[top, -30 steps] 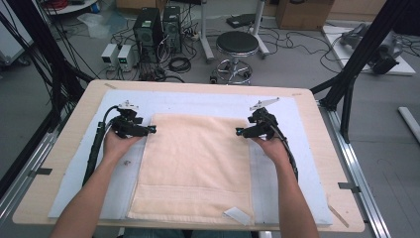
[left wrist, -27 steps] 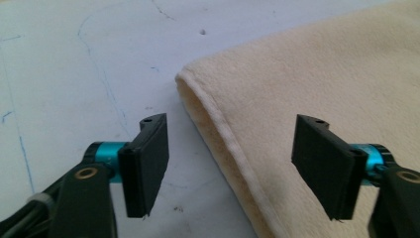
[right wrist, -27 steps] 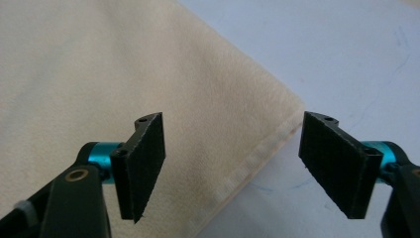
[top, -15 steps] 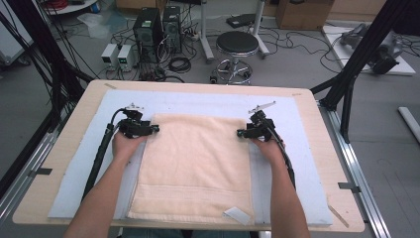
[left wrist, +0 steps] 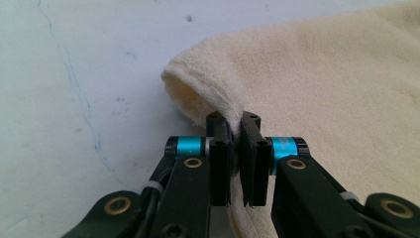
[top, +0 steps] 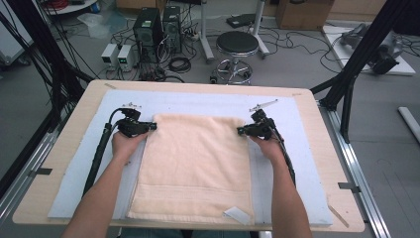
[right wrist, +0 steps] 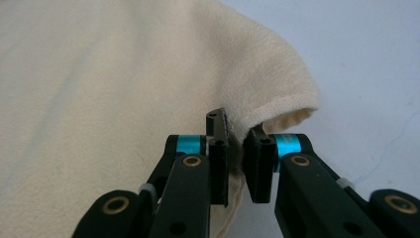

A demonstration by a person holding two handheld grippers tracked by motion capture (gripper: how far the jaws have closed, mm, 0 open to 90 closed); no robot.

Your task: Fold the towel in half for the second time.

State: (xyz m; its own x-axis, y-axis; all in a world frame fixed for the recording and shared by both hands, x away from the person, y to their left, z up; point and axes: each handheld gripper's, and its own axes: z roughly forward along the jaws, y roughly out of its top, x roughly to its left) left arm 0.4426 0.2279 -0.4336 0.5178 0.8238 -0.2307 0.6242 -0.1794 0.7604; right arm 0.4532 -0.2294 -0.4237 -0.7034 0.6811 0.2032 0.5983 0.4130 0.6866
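Note:
A cream towel (top: 193, 166) lies folded on a pale blue mat (top: 198, 101) in the middle of the table. At its far left corner, my left gripper (top: 152, 126) is shut on the towel's edge; the left gripper view shows the cloth (left wrist: 307, 84) pinched between the black jaws of the left gripper (left wrist: 236, 121) with a small fold bulging beyond them. My right gripper (top: 239, 132) is shut on the far right corner, where the right gripper view shows the hemmed edge of the towel (right wrist: 124, 74) caught between the jaws of the right gripper (right wrist: 237, 126).
A white label (top: 236, 215) sticks out at the towel's near right corner. The wooden table (top: 317, 119) ends just past the mat on every side. Beyond the far edge stand a stool (top: 237, 44), computer boxes (top: 157, 25) and loose cables on the floor.
Both grippers have moved slightly toward me with the towel's far corners in them. The far edge of the towel has come along a little.

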